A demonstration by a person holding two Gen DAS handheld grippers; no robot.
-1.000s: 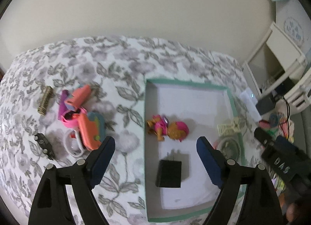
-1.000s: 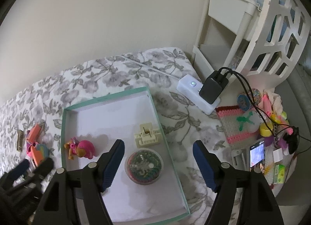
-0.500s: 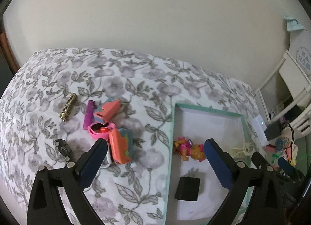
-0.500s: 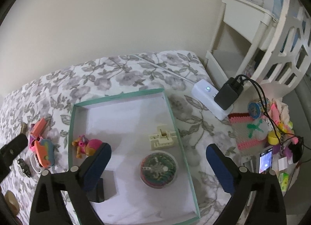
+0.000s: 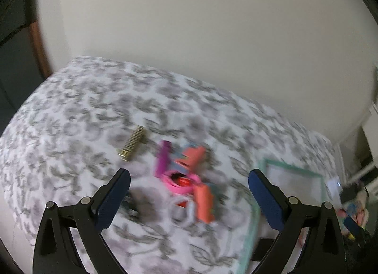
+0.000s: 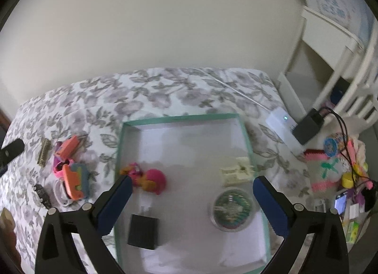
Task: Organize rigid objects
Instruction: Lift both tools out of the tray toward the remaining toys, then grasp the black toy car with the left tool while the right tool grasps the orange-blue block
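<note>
My left gripper [image 5: 189, 177] stands open above the floral bedspread, with nothing between its fingers. Under it, blurred, lies a toy pile: an orange block [image 5: 196, 153], a purple piece [image 5: 163, 159], a pink ring [image 5: 179, 183], an orange case [image 5: 204, 203] and a gold comb [image 5: 132, 142]. My right gripper [image 6: 189, 184] hovers over the green-rimmed tray [image 6: 182, 118]; its jaws are opening and hold nothing. In the tray lie a pink toy figure [image 6: 147, 178], a black cube charger [image 6: 143, 231], a round clear container [image 6: 232, 209] and a cream clip [image 6: 236, 172].
The toy pile [image 6: 70, 172] shows left of the tray in the right wrist view. A white power strip [image 6: 283, 127] with a black adapter [image 6: 308, 126] lies at the bed's right edge. Small clutter [image 6: 342, 172] and white furniture [image 6: 330, 61] stand beyond. A wall backs the bed.
The left gripper swung left from over the tray to over the toy pile and its jaws widened. The right gripper shifted left over the tray and opened wider; the black charger came into its view.
</note>
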